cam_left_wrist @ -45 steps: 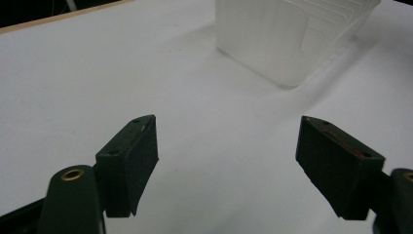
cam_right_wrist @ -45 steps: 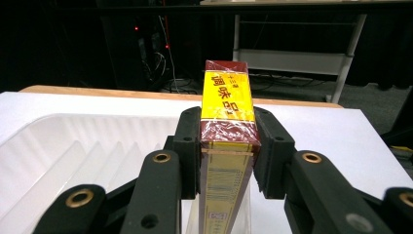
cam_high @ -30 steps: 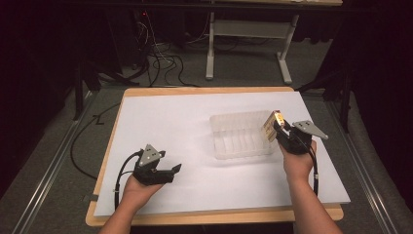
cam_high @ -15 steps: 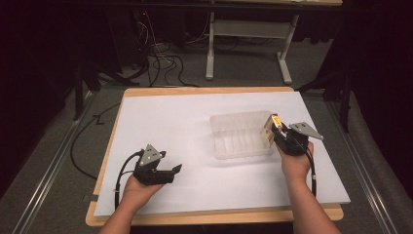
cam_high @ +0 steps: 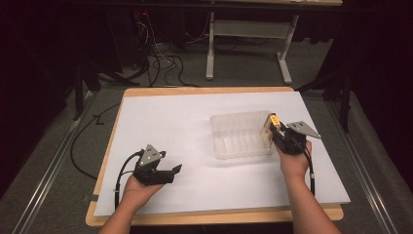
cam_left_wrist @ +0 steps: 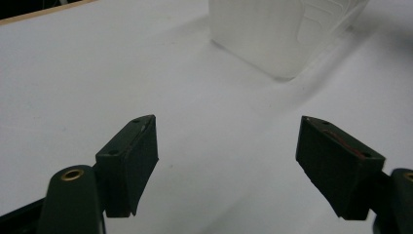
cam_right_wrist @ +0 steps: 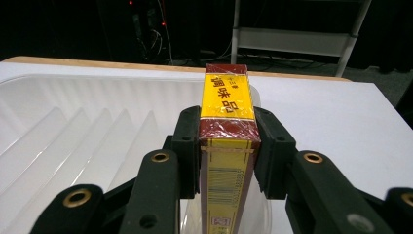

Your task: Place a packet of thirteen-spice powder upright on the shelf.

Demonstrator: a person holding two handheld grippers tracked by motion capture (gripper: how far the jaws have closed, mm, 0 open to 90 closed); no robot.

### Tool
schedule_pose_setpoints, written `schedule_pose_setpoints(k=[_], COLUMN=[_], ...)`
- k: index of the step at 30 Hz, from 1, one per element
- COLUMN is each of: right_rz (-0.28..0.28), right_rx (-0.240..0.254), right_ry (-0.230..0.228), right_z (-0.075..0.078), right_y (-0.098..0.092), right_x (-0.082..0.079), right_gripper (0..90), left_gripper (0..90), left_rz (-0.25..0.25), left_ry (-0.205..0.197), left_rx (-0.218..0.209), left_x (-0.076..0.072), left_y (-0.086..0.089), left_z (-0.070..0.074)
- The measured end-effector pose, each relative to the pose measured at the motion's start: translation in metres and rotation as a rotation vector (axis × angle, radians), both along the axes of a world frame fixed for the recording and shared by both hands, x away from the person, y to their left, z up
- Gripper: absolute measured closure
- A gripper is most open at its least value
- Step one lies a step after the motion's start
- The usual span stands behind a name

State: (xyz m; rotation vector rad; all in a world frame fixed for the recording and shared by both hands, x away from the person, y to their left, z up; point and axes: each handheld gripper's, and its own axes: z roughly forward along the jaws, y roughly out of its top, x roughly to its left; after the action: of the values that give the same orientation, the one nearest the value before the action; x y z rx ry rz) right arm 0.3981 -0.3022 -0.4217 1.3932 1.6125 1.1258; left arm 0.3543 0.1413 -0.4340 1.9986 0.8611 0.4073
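My right gripper point(cam_high: 277, 129) is shut on a small yellow and dark red box point(cam_right_wrist: 226, 117) with printed characters and a barcode. It holds the box over the right end of a clear ribbed plastic tray point(cam_high: 238, 136); that tray point(cam_right_wrist: 68, 122) spreads to the left under the box. The box point(cam_high: 271, 125) shows as a small yellow patch at the tray's right rim. Near the table's front left, my left gripper point(cam_high: 173, 171) rests low and open, its jaws pointing right with nothing between them. From the left gripper point(cam_left_wrist: 226, 161), the tray's corner point(cam_left_wrist: 282, 36) stands farther off.
White paper point(cam_high: 160, 126) covers a wooden table board point(cam_high: 204, 215). Cables trail off the left edge onto a grey floor. A white metal frame point(cam_high: 248, 29) and dark stands lie behind the table. Bare paper spreads between the two hands.
The right gripper with the box has shifted slightly down and left toward the tray's right end. The left gripper has stayed in place.
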Motion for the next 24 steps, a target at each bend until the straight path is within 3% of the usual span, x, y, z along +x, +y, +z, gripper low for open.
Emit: schedule_pose_setpoints(k=[6, 15, 24], right_rz=[0.003, 0.033, 0.081], right_rx=[0.001, 0.019, 0.025], right_ry=[0.009, -0.006, 0.008], right_z=[0.001, 0.005, 0.013], right_y=[0.0, -0.001, -0.002], right_x=[0.001, -0.003, -0.018], right_gripper=[65.9, 40.0, 24.8], left_gripper=[23.8, 23.7, 23.9], left_rz=[0.0, 0.0, 0.004], left_ry=[-0.001, -0.002, 0.0], left_rx=[-0.001, -0.002, -0.006], left_x=[0.0, 0.0, 0.001], left_y=[0.0, 0.0, 0.0], left_z=[0.0, 0.0, 0.0])
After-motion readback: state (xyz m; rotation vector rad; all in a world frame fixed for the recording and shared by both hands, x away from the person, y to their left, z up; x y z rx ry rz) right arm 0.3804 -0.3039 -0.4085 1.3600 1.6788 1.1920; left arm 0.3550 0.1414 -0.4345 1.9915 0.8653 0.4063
